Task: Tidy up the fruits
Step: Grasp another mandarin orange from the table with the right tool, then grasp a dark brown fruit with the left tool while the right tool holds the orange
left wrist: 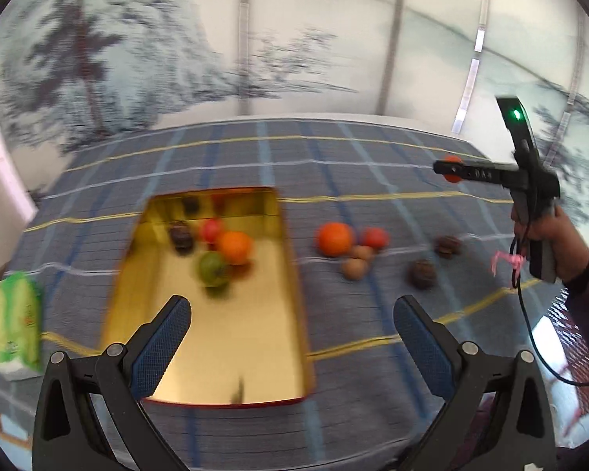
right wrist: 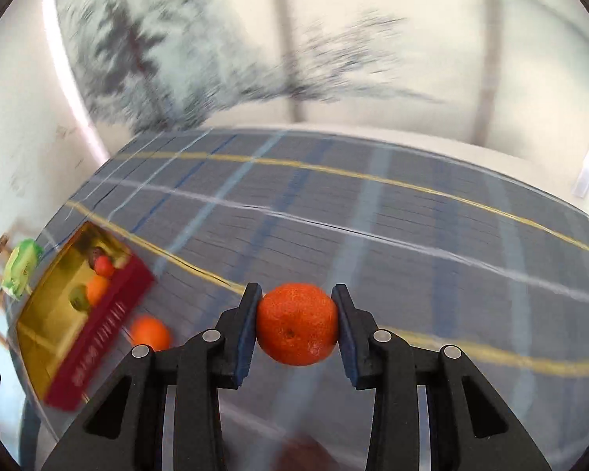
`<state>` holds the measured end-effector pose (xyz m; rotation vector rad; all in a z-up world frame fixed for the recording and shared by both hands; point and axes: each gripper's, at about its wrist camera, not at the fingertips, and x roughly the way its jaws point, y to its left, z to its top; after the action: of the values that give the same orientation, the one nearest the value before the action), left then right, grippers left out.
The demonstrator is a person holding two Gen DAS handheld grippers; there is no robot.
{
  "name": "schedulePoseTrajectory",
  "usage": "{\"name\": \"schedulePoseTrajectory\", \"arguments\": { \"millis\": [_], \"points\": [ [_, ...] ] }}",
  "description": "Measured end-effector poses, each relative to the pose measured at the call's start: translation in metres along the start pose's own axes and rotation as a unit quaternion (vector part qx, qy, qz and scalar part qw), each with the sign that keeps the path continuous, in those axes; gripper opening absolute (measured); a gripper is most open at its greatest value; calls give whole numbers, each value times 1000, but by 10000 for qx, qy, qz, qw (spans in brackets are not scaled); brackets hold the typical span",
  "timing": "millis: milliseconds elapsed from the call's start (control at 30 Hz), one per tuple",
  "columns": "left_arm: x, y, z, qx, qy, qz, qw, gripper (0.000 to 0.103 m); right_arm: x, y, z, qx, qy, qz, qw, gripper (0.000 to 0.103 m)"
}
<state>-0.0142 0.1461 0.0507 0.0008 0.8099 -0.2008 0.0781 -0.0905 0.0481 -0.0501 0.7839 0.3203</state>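
Observation:
My right gripper (right wrist: 296, 290) is shut on a small orange (right wrist: 297, 324), held off the plaid cloth; in the left wrist view the right gripper (left wrist: 449, 168) hangs at the far right with the orange showing at its tip. An open gold tin (left wrist: 216, 353) with red outer walls (right wrist: 98, 333) holds an orange (left wrist: 234, 247), a green fruit (left wrist: 212, 269), a red fruit (left wrist: 212, 229) and a dark one (left wrist: 181, 235). My left gripper (left wrist: 292, 306) stands open and empty above the tin's near right edge. Right of the tin lie another orange (left wrist: 334, 238), a red fruit (left wrist: 374, 237), two brown fruits (left wrist: 355, 267) and two dark ones (left wrist: 422, 273).
A green packet (left wrist: 13, 325) lies left of the tin near the table's left edge. A person's hand (left wrist: 549, 235) grips the right gripper's handle, and a black cable (left wrist: 529, 333) hangs from it. A wall with a tree mural (left wrist: 98, 59) stands behind the table.

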Motion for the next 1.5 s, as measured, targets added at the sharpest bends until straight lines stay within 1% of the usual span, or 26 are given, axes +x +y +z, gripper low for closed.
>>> {"name": "schedulePoseTrajectory", "arguments": {
  "millis": [33, 67, 167, 200, 267, 300, 367, 400, 467, 533, 600, 633, 667, 733, 767, 800, 833, 900, 933, 1033, 1100, 1167, 1233, 1333, 1500],
  "points": [
    [5, -10, 2, 52, 26, -201, 9998, 102, -6, -17, -11, 77, 26, -205, 9998, 38],
    [12, -21, 3, 123, 27, -372, 9992, 102, -8, -33, -22, 184, 110, -324, 9992, 38],
    [32, -49, 9, 253, 43, -632, 9977, 102, -6, -75, -52, 543, 308, -613, 9962, 38],
    [41, -60, 11, 316, 73, -750, 9967, 102, -4, -84, -59, 595, 340, -672, 9954, 38],
    [59, -78, 16, 363, 212, -860, 9954, 102, -1, -100, -73, 755, 385, -709, 9939, 38],
    [69, -89, 18, 429, 247, -1020, 9935, 102, 2, -105, -78, 802, 404, -729, 9933, 38],
    [84, -104, 22, 595, 356, -1054, 9920, 102, 8, -114, -85, 919, 439, -747, 9920, 38],
    [94, -113, 24, 692, 428, -1033, 9913, 101, 7, -116, -87, 975, 346, -692, 9922, 38],
    [106, -121, 25, 768, 497, -943, 9913, 100, 8, -119, -88, 1008, 274, -651, 9924, 38],
    [123, -127, 26, 767, 664, -887, 9909, 100, 8, -122, -88, 1039, 239, -578, 9926, 38],
    [136, -130, 25, 660, 851, -972, 9894, 91, 8, -123, -88, 1088, 221, -485, 9926, 38],
    [144, -131, 25, 609, 941, -934, 9893, 81, 7, -123, -89, 1105, 215, -456, 9926, 38],
    [150, -133, 25, 587, 1025, -880, 9891, 74, 7, -124, -89, 1117, 207, -410, 9927, 38],
    [159, -133, 21, 521, 1177, -815, 9883, 71, 6, -125, -90, 1150, 195, -342, 9926, 38],
    [164, -132, 19, 451, 1264, -856, 9872, 67, 6, -126, -90, 1181, 184, -308, 9924, 38],
    [170, -132, 17, 382, 1347, -893, 9861, 66, 7, -125, -89, 1208, 178, -279, 9921, 38],
    [169, -133, 17, 430, 1203, -836, 9883, 66, 7, -126, -89, 1239, 168, -247, 9918, 38],
    [171, -139, 17, 552, 1177, -785, 9884, 57, 5, -128, -90, 1303, 149, -202, 9912, 38],
    [171, -140, 16, 592, 1125, -710, 9893, 37, 5, -128, -91, 1315, 148, -198, 9910, 38],
    [168, -141, 16, 549, 1157, -723, 9891, 36, 5, -129, -91, 1289, 157, -223, 9913, 38],
    [162, -143, 14, 590, 1089, -561, 9907, 36, 5, -130, -91, 1300, 156, -211, 9912, 38],
    [152, -145, 14, 587, 981, -433, 9925, 36, 5, -130, -90, 1303, 161, -223, 9911, 38],
    [136, -144, 14, 565, 848, -381, 9941, 36, 5, -128, -90, 1290, 167, -251, 9912, 38],
    [117, -144, 16, 627, 623, -176, 9959, 36, 7, -127, -89, 1261, 184, -297, 9914, 38],
    [89, -133, 18, 571, 338, -28, 9978, 36, 7, -125, -88, 1244, 197, -382, 9913, 38]
  ]
}}
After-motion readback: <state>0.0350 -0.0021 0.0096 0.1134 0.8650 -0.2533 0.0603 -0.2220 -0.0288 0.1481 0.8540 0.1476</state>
